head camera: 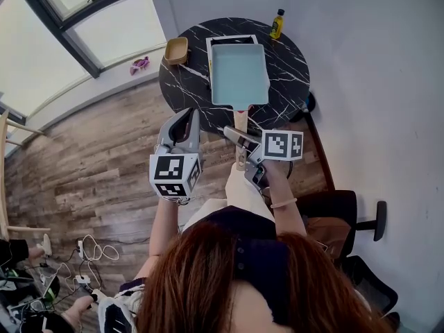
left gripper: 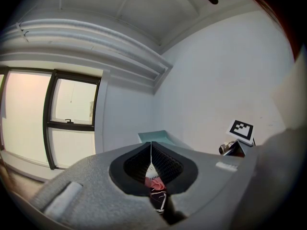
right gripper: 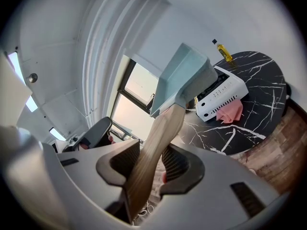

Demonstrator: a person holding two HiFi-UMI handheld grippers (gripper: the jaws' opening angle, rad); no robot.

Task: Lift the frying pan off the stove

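Note:
A light blue rectangular frying pan (head camera: 239, 75) with a wooden handle (head camera: 241, 127) hangs over the white stove (head camera: 210, 50) on the round black marble table (head camera: 291, 68). My right gripper (head camera: 236, 136) is shut on the handle near its end. In the right gripper view the handle (right gripper: 156, 143) runs between the right gripper (right gripper: 148, 159) jaws, and the pan (right gripper: 184, 75) is tilted, raised clear of the stove (right gripper: 223, 95). My left gripper (head camera: 186, 116) hovers left of the handle, off the table's near edge. The left gripper (left gripper: 151, 150) is shut on nothing.
A yellow oil bottle (head camera: 277, 25) stands at the table's far right edge. A small wooden tray (head camera: 175, 50) sits at the table's left. A pink cloth (right gripper: 230, 113) lies beside the stove. A black chair (head camera: 347, 214) stands to my right, and cables (head camera: 90, 252) lie on the wooden floor.

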